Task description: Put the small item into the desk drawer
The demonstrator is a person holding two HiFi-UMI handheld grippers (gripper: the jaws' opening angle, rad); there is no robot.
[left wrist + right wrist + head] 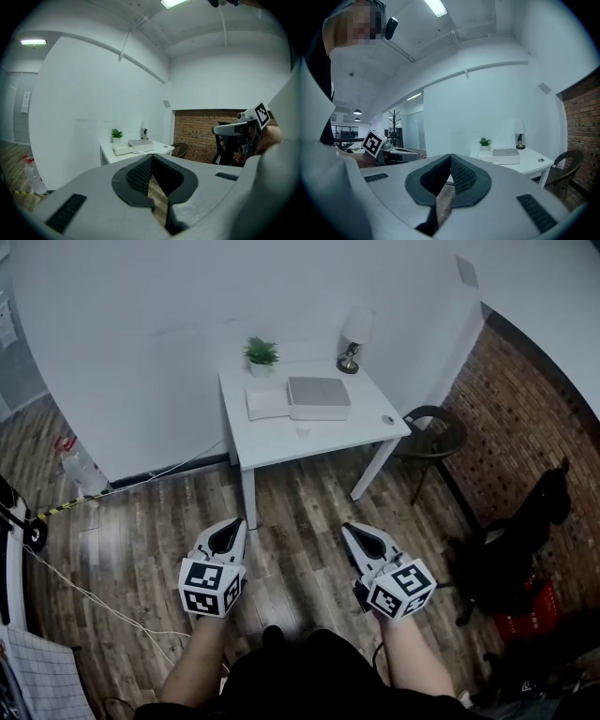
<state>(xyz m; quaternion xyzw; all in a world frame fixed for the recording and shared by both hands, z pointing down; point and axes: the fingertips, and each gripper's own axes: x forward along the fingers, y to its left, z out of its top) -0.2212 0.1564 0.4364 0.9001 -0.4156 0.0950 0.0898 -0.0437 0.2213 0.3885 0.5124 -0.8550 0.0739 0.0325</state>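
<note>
- The left gripper [232, 526] is clenched tight, and nothing is between its jaws.
- The right gripper [356, 532] is clenched tight too, and it holds nothing.
- Both grippers hang over the wooden floor [300, 512], side by side and a little apart. Their tips point to 12 o'clock.
- A white worktop [281, 439] stands at 12 o'clock from the grippers, well apart from them, against a white wall [187, 324].
- The small round item [388, 420] lies on the worktop near its front right corner. It is at about 1 o'clock from the right gripper, and no gripper touches it.
- A flat grey box [319, 397] sits in the middle of the worktop. The small round item is at 4 o'clock from this box and apart from it.
- A flat white thing [266, 402] lies just beside the box, at its 9 o'clock.
- A small green plant [261, 354] stands at the back of the worktop, at 11 o'clock from the box.
- A lamp [353, 338] stands at the back too, at 1 o'clock from the box.
- A dark round chair [433, 437] stands at 3 o'clock from the worktop, near a brick wall [516, 418].
- A plastic bottle [80, 465] stands on the floor at 9 o'clock from the worktop.
</note>
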